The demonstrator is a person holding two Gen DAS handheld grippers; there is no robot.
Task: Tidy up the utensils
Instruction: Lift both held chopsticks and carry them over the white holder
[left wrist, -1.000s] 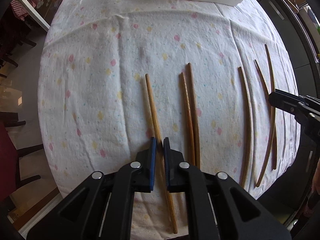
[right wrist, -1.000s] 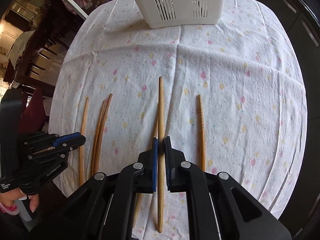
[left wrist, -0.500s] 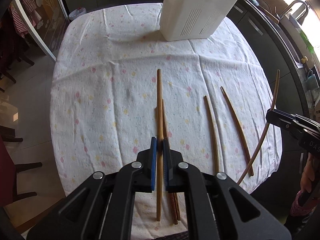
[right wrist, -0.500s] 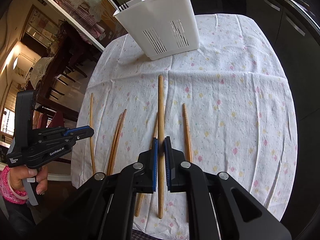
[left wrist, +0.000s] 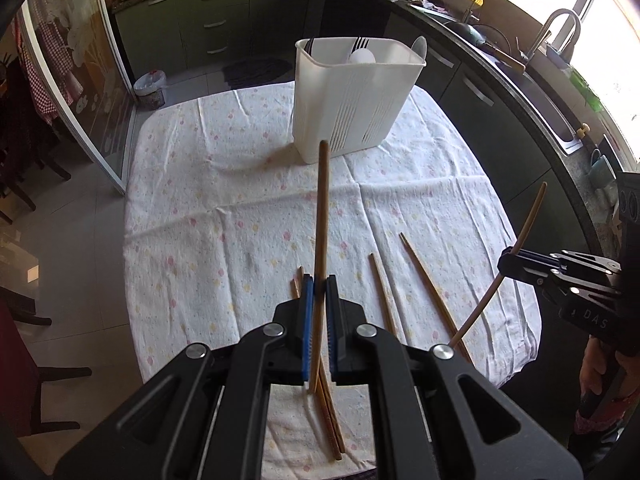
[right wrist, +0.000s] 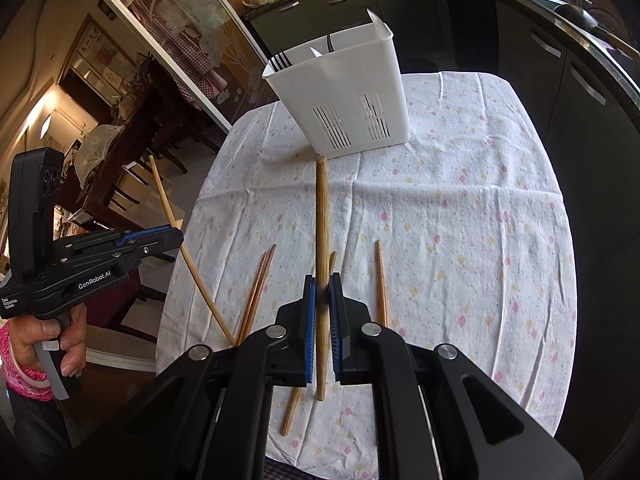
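Note:
My left gripper (left wrist: 318, 289) is shut on a wooden chopstick (left wrist: 322, 216) held above the table, its tip towards the white utensil caddy (left wrist: 352, 100). My right gripper (right wrist: 321, 289) is shut on another chopstick (right wrist: 321, 220), also lifted and aimed at the caddy (right wrist: 348, 100). Each view shows the other gripper at its side, the right gripper (left wrist: 508, 265) with its chopstick (left wrist: 528, 216) and the left gripper (right wrist: 176, 237) with its chopstick (right wrist: 164, 196). Several more chopsticks (left wrist: 428, 280) (right wrist: 256, 292) lie on the cloth. Forks (right wrist: 280, 60) stand in the caddy.
The table carries a white cloth with pastel dots (left wrist: 224, 208). Dark kitchen cabinets (left wrist: 224, 20), a counter with a sink and tap (left wrist: 560, 28) run along the right. A glass door (left wrist: 80, 80) and dark chairs (right wrist: 120, 128) stand at the left.
Both grippers have risen with their chopsticks lifted off the cloth and tilted up, so the caddy and kitchen have come into view. The remaining chopsticks stay on the table.

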